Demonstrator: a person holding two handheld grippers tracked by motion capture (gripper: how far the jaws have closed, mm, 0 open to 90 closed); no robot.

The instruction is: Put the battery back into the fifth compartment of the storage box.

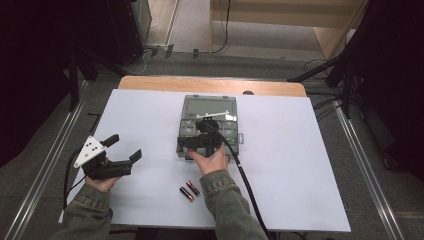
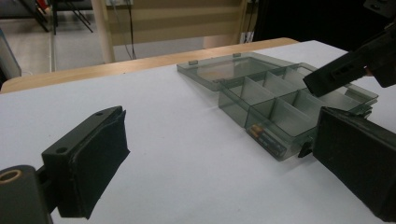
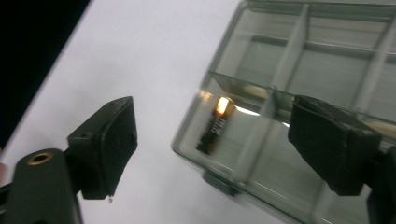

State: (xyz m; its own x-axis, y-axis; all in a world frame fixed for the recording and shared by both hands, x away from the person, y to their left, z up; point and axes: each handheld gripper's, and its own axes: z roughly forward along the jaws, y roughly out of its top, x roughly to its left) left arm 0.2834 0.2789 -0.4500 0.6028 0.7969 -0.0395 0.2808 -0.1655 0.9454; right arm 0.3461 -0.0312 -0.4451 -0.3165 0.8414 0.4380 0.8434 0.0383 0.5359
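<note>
A clear grey compartment box [image 1: 239,137] lies at the table's middle, its lid [image 1: 210,105] laid open on the far side. My right gripper [image 1: 201,141] hangs over the box's near left corner, open. In the right gripper view its pads [image 3: 112,140] stand wide on either side of a black battery [image 3: 214,128], which lies in the corner compartment of the box [image 3: 215,70] untouched by them. Two more batteries [image 1: 189,190] lie on the table near the right sleeve. My left gripper [image 1: 125,148] rests at the left of the table, open and holding nothing [image 2: 224,163].
The white tabletop [image 1: 300,165] has free room to the right and left of the box. A black cable [image 1: 245,180] trails from the right gripper toward the near edge. In the left gripper view the box [image 2: 275,100] sits ahead to the right, under the right gripper [image 2: 345,70].
</note>
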